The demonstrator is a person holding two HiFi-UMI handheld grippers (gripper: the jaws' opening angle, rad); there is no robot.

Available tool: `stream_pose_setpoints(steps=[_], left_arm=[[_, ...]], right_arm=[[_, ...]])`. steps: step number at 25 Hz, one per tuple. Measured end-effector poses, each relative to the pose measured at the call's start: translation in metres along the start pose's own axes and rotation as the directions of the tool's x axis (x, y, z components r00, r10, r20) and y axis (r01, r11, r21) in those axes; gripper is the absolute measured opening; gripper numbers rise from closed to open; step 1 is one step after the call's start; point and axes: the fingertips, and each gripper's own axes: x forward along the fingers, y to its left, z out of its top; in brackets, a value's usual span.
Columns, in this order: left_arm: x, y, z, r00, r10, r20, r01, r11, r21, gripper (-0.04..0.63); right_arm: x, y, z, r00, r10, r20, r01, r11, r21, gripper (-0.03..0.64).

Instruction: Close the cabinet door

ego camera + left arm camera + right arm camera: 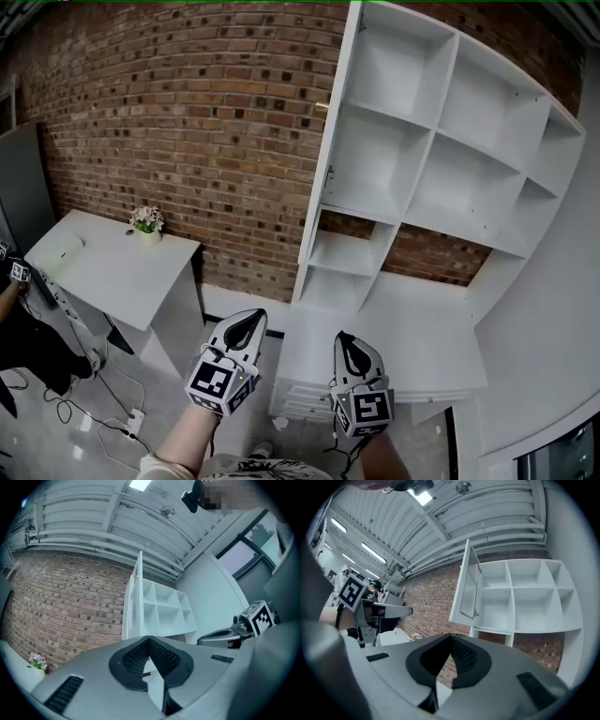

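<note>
A white cabinet [450, 169] of open compartments stands against the brick wall. Its door [336, 122] at the upper left stands swung out, edge-on in the head view. The right gripper view shows the same door [468, 581] ajar in front of the top left compartment, and the left gripper view shows the door [136, 597] as a thin edge. My left gripper [246, 328] and right gripper [349, 342] are held side by side low in front of the cabinet, well short of the door. Both are shut with nothing between the jaws.
A white table [112, 267] with a small flower pot [146, 221] stands left against the brick wall. A person's hand [14, 274] shows at the far left edge. Cables [103, 422] lie on the floor. A low white unit [394, 347] juts out under the cabinet.
</note>
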Motion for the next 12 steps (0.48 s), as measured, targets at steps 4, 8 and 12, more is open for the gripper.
stream_pose_setpoints(steps=[4, 8, 12], left_arm=[[0.059, 0.036, 0.035, 0.992, -0.063, 0.105, 0.062, 0.998, 0.011, 0.012], [0.108, 0.059, 0.086, 0.962, -0.161, 0.218, 0.147, 0.986, 0.080, 0.012], [0.147, 0.078, 0.134, 0.922, -0.224, 0.315, 0.192, 0.973, 0.132, 0.011]], right_arm=[[0.053, -0.026, 0.008, 0.999, -0.046, 0.026, 0.046, 0.999, -0.001, 0.003], [0.093, -0.043, 0.015, 0.995, -0.083, 0.047, 0.084, 0.996, -0.025, 0.003], [0.119, -0.053, 0.015, 0.993, -0.107, 0.054, 0.109, 0.993, -0.036, 0.003]])
